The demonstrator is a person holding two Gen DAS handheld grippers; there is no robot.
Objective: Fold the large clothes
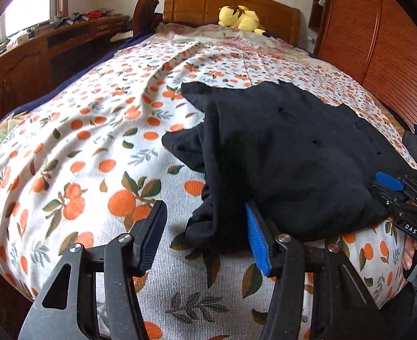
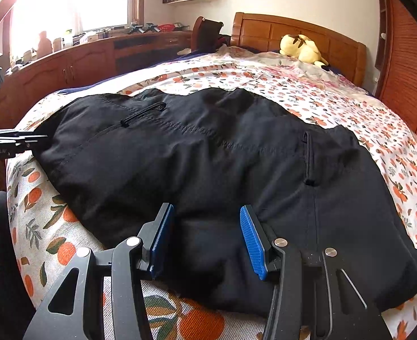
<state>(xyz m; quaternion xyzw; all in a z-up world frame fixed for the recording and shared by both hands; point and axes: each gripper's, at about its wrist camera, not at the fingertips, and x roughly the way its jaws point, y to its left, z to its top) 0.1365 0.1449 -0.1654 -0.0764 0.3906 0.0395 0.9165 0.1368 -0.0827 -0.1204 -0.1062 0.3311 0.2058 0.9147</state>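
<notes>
Black garment (image 2: 208,170) lies on the orange-print bedspread (image 1: 80,141). The left view alone shows the left gripper (image 1: 205,235) released, only its blue pad at the cloth edge. The right view alone shows a belt loop (image 2: 309,158) and the right gripper (image 2: 205,238) pressed into fabric, actual grasp unclear.

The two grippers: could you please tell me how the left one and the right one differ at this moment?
The left gripper sits at the edge of the black garment, with mostly patterned bedspread between its fingers; the right gripper has black cloth filling its gap. The left one's near finger shows a black face, while both of the right one's show blue pads. Both stand partly open, pointing down at the bed.
</notes>
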